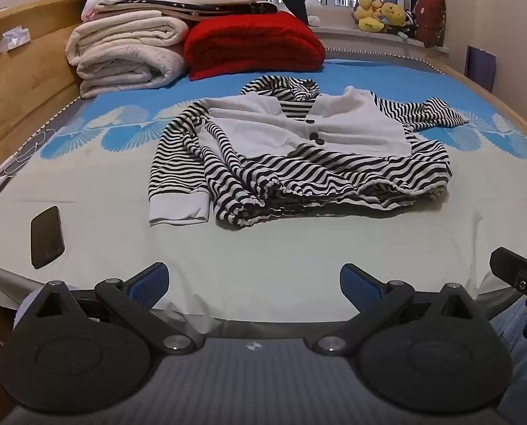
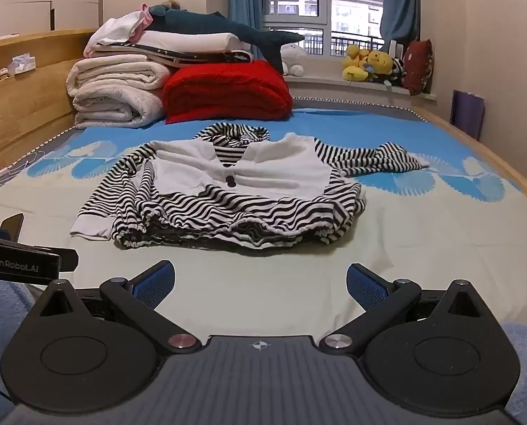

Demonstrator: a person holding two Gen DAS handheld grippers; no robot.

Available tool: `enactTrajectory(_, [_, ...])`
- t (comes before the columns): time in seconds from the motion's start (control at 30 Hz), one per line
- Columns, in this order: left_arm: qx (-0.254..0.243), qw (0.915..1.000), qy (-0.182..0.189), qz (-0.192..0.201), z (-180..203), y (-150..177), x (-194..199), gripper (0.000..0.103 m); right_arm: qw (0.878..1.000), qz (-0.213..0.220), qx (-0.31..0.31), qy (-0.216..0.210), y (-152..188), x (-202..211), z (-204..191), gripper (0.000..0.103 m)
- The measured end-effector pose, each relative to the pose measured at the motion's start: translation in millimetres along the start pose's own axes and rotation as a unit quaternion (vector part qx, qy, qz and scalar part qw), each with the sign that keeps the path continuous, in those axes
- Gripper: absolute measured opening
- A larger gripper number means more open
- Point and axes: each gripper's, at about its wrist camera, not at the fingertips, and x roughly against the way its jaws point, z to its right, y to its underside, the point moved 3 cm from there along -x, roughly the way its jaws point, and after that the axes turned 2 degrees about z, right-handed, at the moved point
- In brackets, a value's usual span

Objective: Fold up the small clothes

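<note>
Both views low, near, sharing the bed.

Your left hand-held gripper is wide open, blue pads spread far apart, nothing between them, held low and level, pointing forward. Your right hand-held gripper is the same: jaws fully spread, blue pads empty, level, facing forward. The two sit side by side, close: the right one's body shows at the left view's right edge, the left one's at the right view's left edge.
</note>
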Motion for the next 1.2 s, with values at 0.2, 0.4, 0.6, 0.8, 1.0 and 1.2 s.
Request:
enactTrajectory(0.2, [0.002,1.0000,0.001,0.005,-1.7,-2.3,-0.7,0.103,1.000,0.000,0.019,0.007,-3.0,-1.8,-7.2,0.102])
enactTrajectory(0.4, [0.002,1.0000,0.007,0.002,1.9,-7.9,-5.9,0.103,1.000,-0.006,0.006,0.000,-4.2,-7.3,2.9,0.102])
enactTrajectory(0.6, [0.004,0.9999,0.011,0.004,1.9,-9.9,-6.1,0.103,1.000,-0.011,0.005,-0.002,-2.8,-9.5,0.2,0.102])
enactTrajectory(0.8, [0.002,0.9999,0.008,0.006,2.2,-10.0,-5.3,0.103,1.000,-0.008,0.011,-0.006,-1.6,-10.1,-4.3,0.102])
enactTrajectory(1.0, [0.004,0.9999,0.008,0.009,-0.5,-10.5,-3.0,0.103,1.000,-0.012,0.010,-0.010,-1.0,-9.9,-4.1,0.102])
enactTrajectory(1.2, [0.006,0.9999,0.007,0.008,-1.4,-9.4,-3.1,0.103,1.000,-0.012,0.010,-0.010,-0.4,-9.9,-4.8,0.102])
